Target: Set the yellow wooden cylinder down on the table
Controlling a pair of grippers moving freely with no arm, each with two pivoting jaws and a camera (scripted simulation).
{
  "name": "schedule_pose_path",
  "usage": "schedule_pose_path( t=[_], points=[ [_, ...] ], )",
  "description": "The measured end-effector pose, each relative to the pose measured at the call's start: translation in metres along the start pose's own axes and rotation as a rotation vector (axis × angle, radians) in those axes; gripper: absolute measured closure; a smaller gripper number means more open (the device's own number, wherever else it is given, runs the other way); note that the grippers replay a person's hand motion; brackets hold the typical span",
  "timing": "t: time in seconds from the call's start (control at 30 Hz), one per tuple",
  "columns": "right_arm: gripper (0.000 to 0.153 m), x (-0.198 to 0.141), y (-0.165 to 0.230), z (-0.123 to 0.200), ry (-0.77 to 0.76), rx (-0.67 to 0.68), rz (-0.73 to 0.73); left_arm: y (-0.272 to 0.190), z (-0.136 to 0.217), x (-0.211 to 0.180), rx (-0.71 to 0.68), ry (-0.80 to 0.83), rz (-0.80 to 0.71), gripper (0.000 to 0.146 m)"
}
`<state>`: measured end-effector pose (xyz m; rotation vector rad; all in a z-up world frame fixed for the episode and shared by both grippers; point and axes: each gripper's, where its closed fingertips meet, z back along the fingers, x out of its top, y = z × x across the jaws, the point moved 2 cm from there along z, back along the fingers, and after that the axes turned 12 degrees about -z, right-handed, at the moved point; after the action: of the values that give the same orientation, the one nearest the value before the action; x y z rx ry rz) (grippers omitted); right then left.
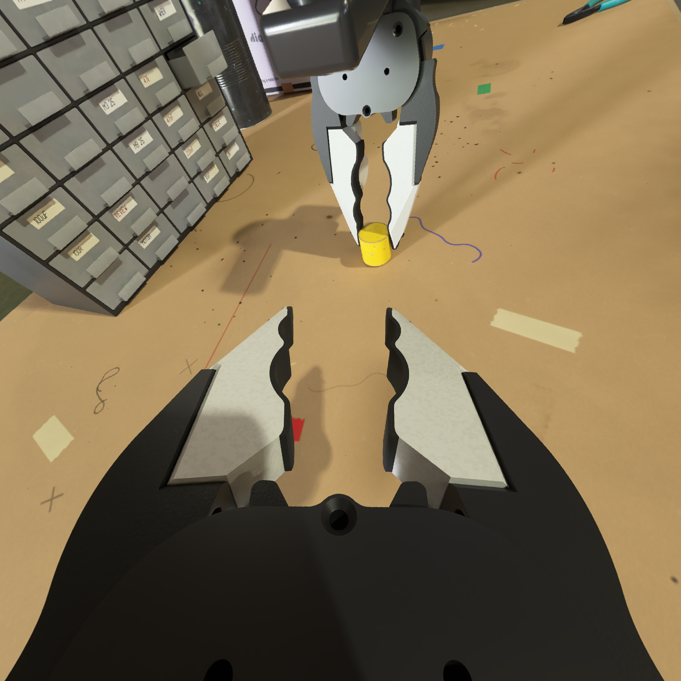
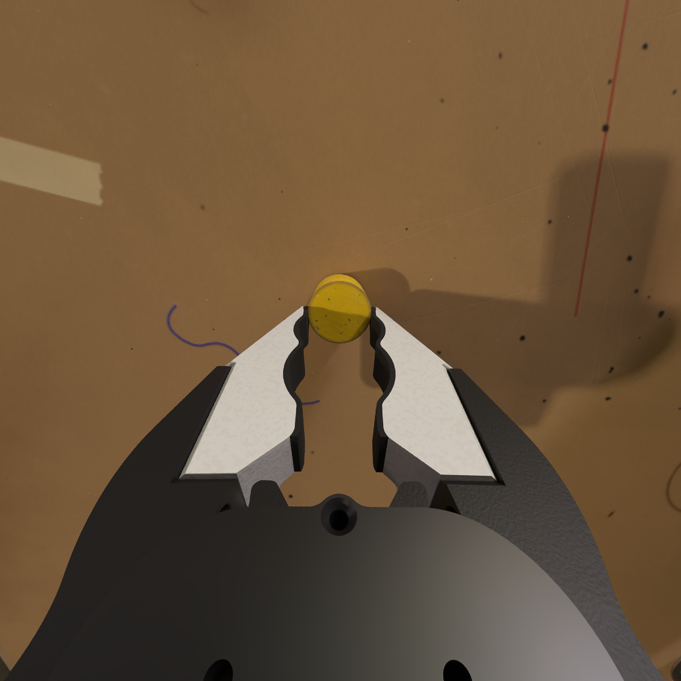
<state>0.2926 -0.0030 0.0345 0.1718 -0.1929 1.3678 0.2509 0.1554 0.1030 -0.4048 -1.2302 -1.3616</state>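
Brown table (image 1: 516,236) is stretching under both tongs, and it is carrying pen marks, dark specks and scraps of tape. Grey drawer cabinet (image 1: 110,147) is standing far to the left of the left gripper (image 1: 339,313), and its small drawers are bearing paper labels. Behind the cabinet, a dark metal can (image 1: 243,84) is standing beside a pale box.

The right gripper (image 1: 376,239) is hanging ahead of the left one, pointing steeply down at the table. Its tips are pressing on the two sides of the yellow wooden cylinder (image 1: 375,247), so it is gripping it. In the left wrist view the cylinder's lower end is seeming to touch the table, but I cannot tell this for sure. In the right wrist view the right gripper (image 2: 339,313) is showing the cylinder (image 2: 339,313) end-on, right at its tips.

The left gripper is standing open with nothing between its fingers. A beige tape strip (image 1: 536,329) is lying just to its right. A thin blue line (image 1: 449,241) is curling on the table beside the right gripper. A small green square (image 1: 484,88) is lying farther behind it.
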Motion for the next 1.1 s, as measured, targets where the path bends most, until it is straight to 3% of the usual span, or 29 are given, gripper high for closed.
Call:
schedule_pose_path(
  t=[0.83,1.1],
  points=[
    [0.12,0.0027,0.0013,-0.0003,-0.011,0.024,0.004,-0.0009,-0.0013,-0.0036,-0.005,0.016,-0.006,0.098],
    [0.114,0.0051,0.0013,0.0044,-0.034,0.017,-0.004,-0.001,-0.0012,-0.0047,-0.001,0.016,-0.001,0.098]
  ],
)
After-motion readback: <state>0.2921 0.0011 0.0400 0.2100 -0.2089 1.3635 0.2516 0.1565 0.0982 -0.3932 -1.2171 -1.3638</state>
